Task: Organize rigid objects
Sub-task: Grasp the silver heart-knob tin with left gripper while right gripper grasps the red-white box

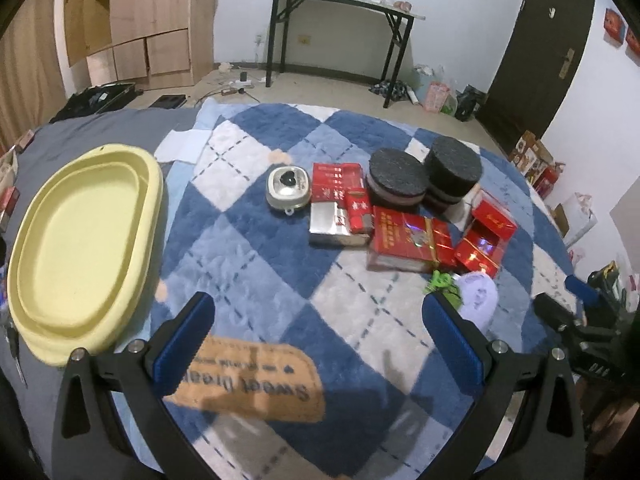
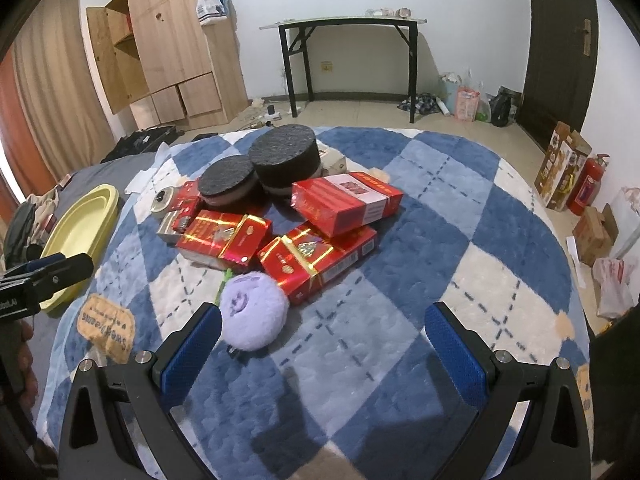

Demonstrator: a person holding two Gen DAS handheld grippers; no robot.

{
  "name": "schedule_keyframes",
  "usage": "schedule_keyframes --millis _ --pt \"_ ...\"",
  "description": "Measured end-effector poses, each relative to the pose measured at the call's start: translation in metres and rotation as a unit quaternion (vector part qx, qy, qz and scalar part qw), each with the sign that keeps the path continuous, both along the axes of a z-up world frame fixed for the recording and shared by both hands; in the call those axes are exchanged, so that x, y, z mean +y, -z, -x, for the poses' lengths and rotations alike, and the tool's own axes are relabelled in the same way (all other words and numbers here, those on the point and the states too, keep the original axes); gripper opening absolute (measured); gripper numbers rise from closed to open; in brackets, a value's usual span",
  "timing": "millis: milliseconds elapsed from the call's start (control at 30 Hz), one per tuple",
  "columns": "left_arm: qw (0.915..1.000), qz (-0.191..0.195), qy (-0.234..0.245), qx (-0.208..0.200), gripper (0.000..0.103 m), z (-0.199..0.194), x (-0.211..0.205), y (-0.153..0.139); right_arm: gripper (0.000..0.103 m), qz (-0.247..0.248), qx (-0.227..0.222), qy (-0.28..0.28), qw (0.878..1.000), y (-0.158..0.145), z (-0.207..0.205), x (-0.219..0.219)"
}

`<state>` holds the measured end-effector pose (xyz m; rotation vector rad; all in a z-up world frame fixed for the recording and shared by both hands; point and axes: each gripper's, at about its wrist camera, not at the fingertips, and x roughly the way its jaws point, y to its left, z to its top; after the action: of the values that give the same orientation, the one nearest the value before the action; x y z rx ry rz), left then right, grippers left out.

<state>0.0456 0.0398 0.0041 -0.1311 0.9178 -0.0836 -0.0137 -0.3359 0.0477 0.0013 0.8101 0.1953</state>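
Observation:
A pile of rigid objects lies on a blue and white checked blanket (image 1: 256,264): several red boxes (image 1: 408,236) (image 2: 344,200), two black round tins (image 1: 396,178) (image 2: 284,160), and a small silver round case (image 1: 288,190) (image 2: 162,200). A pale yellow oval tray (image 1: 80,240) (image 2: 80,236) lies empty to the left of the pile. My left gripper (image 1: 316,316) is open and empty, above the blanket in front of the pile. My right gripper (image 2: 324,328) is open and empty, with a purple plush ball (image 2: 252,312) (image 1: 478,296) by its left finger.
A green item (image 1: 440,282) lies beside the plush ball. The blanket covers a bed with a grey sheet (image 1: 60,140) at left. Beyond stand a black-legged table (image 1: 340,4), a wooden wardrobe (image 1: 132,20), a dark door (image 1: 548,48), and boxes and a fire extinguisher (image 2: 584,188) on the floor.

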Motion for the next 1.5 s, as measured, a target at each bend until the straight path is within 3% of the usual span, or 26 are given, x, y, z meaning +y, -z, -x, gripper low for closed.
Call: schedule_keyframes --millis 133,333,533,733,867,1000,1133,1500 --pt "0.9999 -0.011 0.003 0.006 0.103 -0.041 0.008 0.003 0.103 0.008 -0.014 -0.014 1.000 -0.006 -0.028 -0.009" --pt "0.9973 -0.066 0.002 0.031 0.103 -0.106 0.022 0.031 0.103 0.020 -0.010 -0.031 0.999 0.005 -0.081 -0.026" --pt "0.9974 -0.032 -0.002 0.064 0.103 -0.142 0.037 0.066 0.103 0.011 0.004 -0.065 0.998 0.026 -0.114 -0.029" --pt "0.9983 0.018 -0.004 0.054 0.103 -0.157 0.030 0.072 0.103 0.013 0.016 -0.081 0.997 0.045 -0.142 -0.029" --pt "0.9980 0.036 -0.002 0.051 0.103 -0.148 0.032 0.075 0.103 -0.021 0.018 -0.087 0.996 0.051 -0.156 -0.032" --pt "0.9991 0.011 0.012 0.040 0.103 -0.137 0.038 0.072 0.103 0.003 -0.005 -0.100 0.995 0.055 -0.161 -0.025" --pt "0.9994 -0.011 -0.008 0.032 0.103 -0.138 0.050 0.068 0.103 -0.002 -0.003 -0.078 0.997 0.064 -0.165 -0.025" --pt "0.9992 0.026 -0.002 0.030 0.101 -0.145 0.032 0.077 0.103 -0.009 -0.011 -0.077 0.997 0.068 -0.181 -0.025"
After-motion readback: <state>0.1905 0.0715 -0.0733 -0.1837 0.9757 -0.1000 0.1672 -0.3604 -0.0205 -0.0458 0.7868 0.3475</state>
